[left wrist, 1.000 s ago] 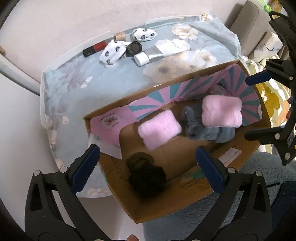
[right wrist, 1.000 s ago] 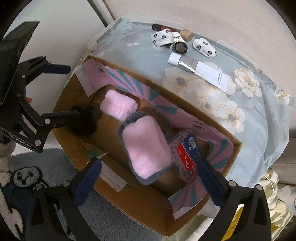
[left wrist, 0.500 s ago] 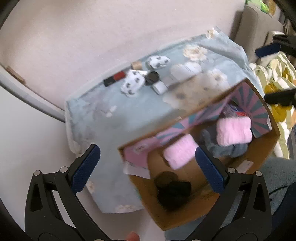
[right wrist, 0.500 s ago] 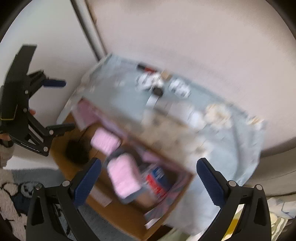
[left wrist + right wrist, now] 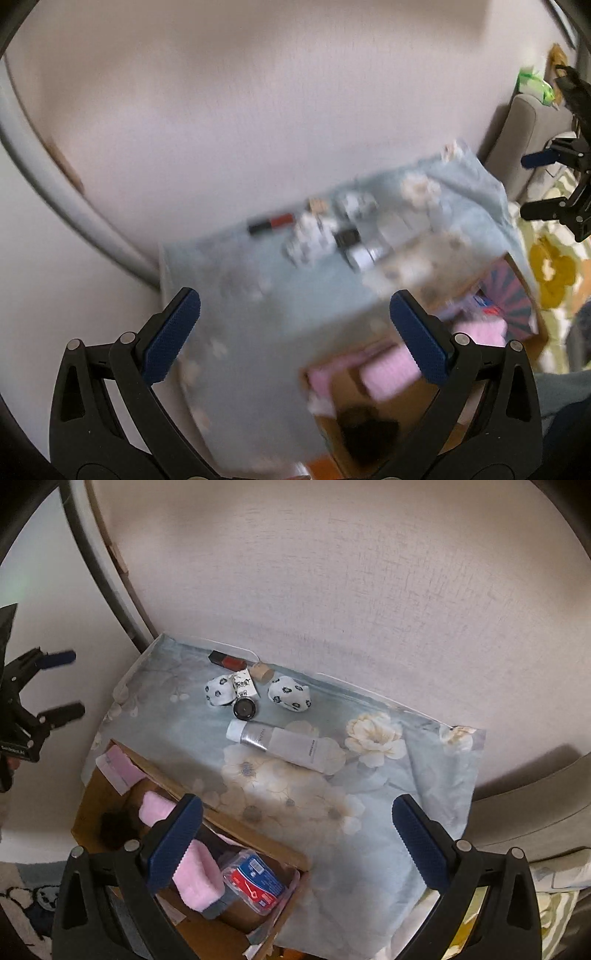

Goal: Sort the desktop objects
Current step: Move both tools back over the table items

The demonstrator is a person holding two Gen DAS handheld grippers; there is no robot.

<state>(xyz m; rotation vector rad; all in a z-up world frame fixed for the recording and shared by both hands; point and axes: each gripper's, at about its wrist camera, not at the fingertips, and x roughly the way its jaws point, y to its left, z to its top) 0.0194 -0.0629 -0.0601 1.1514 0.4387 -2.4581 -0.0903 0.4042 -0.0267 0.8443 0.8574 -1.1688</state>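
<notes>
Sorting looks partway: cardboard box (image 5: 110, 805) already holds 2 pink fluffy pieces (image 5: 195, 871) and a packet (image 5: 255, 878). Left on the floral cloth (image 5: 369, 812): tube (image 5: 284, 746), 2 spotted socks (image 5: 290, 698), compact (image 5: 244, 709), lipstick (image 5: 227, 660). Left gripper (image 5: 291, 339) and right gripper (image 5: 295, 834) both wide open, empty.

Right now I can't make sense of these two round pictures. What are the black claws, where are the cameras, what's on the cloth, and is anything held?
Each picture comes from a fisheye camera on a hand-held gripper, looking along its blue-padded fingers. The left gripper gives the blurred view; the right gripper gives the sharp one. Both are open and hold nothing. On the floral cloth lie a long tube, two spotted socks, a small black jar and a red and black lipstick. Beside it, a cardboard box holds pink fluffy pieces and a packet.
</notes>
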